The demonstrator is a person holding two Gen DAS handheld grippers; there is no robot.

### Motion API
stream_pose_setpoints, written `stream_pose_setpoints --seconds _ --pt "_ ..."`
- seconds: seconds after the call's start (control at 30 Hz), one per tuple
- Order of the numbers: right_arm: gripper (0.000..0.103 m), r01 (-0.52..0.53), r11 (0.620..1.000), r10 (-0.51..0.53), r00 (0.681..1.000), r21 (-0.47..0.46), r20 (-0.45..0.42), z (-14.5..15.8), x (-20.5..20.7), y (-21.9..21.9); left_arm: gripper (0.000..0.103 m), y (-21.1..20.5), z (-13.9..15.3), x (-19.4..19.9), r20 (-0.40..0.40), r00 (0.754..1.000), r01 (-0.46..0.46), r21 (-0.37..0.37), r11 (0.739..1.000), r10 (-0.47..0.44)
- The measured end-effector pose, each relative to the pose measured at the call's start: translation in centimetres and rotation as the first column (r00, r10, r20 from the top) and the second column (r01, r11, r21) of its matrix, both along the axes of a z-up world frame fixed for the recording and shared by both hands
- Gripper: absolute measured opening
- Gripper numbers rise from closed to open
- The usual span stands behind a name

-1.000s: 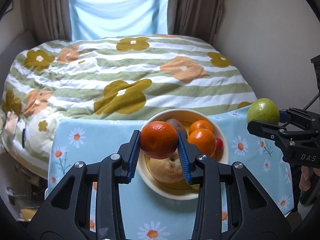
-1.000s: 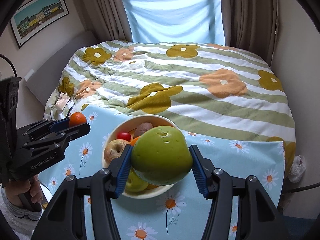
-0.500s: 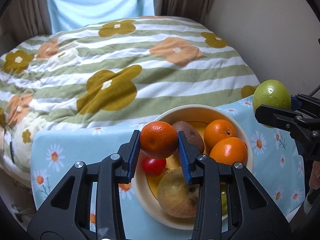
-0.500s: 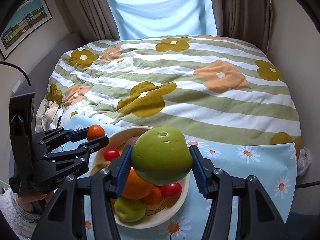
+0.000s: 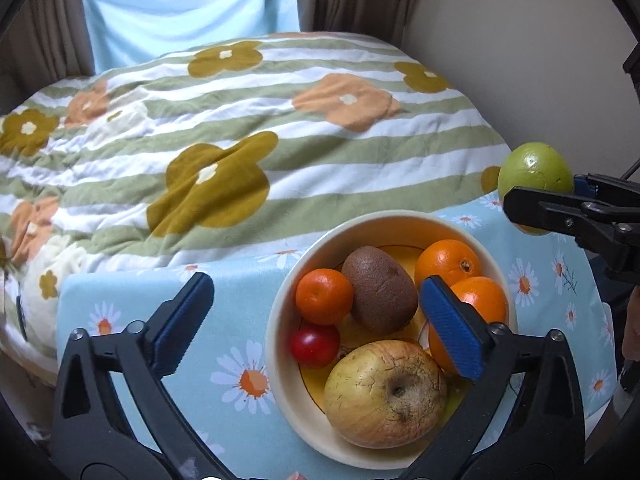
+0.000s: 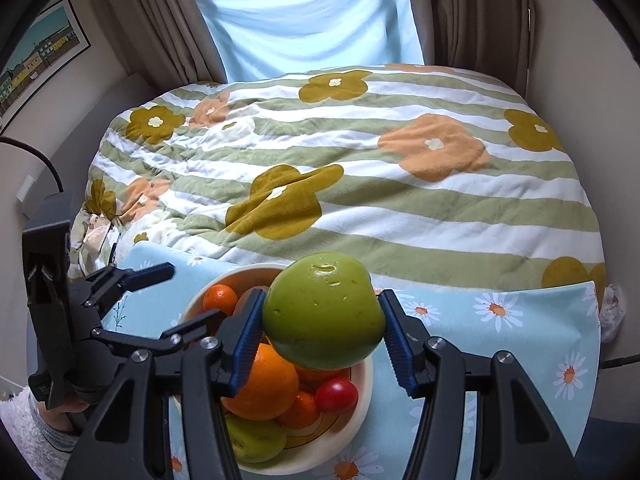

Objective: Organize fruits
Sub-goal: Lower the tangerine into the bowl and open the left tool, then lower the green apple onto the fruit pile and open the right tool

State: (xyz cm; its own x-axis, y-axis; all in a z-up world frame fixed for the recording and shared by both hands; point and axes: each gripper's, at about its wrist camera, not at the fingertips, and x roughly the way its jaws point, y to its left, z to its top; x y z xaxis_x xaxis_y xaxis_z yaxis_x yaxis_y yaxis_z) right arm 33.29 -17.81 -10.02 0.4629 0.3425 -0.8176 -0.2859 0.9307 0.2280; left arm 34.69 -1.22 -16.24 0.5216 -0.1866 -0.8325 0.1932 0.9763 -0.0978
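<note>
A cream bowl [image 5: 280,320] stands on a daisy cloth. It holds a small orange [image 5: 325,296], a brown kiwi [image 5: 379,289], two larger oranges [image 5: 448,262], a red tomato [image 5: 315,344] and a yellowish apple [image 5: 384,394]. My left gripper [image 5: 314,286] hovers over the bowl with its jaws opening wide. The small orange lies below them, untouched by the pads. My right gripper [image 6: 320,308] is shut on a big green apple [image 6: 323,316], just above the bowl's [image 6: 362,384] far right side. In the left wrist view that green apple [image 5: 534,168] shows at the right edge.
The light blue daisy cloth [image 5: 160,280] covers the near end of a bed with a striped flower quilt [image 5: 240,140]. A wall stands close on the right, and curtains and a window are beyond. A hand in a fuzzy sleeve [image 6: 36,432] holds the left gripper [image 6: 192,292].
The left gripper has let go of the small orange, which now rests in the bowl beside the kiwi. Its jaws went from shut to wide. The right gripper still holds the green apple.
</note>
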Motion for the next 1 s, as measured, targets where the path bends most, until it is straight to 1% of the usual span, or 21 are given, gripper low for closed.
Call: stream_pose_setpoints --seconds 0.3,0.47,0.67,0.83,1.0 --pt "0.052 -0.042 0.999 0.042 0.999 0.002 -0.003 0.2 0.9 1.2 0.103 2.3 1.5 -1.1 0.015 0.997 -0.071 0.013 0.997 0.070" --pt "0.052 -0.073 0.997 0.073 0.997 0.009 -0.026 -0.3 1.6 2.3 0.103 3.6 1.8 -2.2 0.015 0.994 -0.109 0.020 0.994 0.109" --pt "0.052 -0.106 0.994 0.106 0.991 0.013 -0.077 -2.1 2.8 3.8 0.103 5.2 1.7 -3.2 0.007 0.988 -0.152 0.012 0.988 0.152" --pt "0.052 -0.113 0.994 0.113 0.987 0.004 -0.117 -3.8 3.9 4.4 0.103 6.1 1.4 -3.8 0.002 0.985 -0.172 0.014 0.985 0.172" --pt "0.053 -0.117 0.993 0.116 0.983 -0.001 -0.139 -4.9 4.4 4.8 0.103 6.7 0.8 -3.7 -0.011 0.983 -0.184 0.011 0.983 0.184"
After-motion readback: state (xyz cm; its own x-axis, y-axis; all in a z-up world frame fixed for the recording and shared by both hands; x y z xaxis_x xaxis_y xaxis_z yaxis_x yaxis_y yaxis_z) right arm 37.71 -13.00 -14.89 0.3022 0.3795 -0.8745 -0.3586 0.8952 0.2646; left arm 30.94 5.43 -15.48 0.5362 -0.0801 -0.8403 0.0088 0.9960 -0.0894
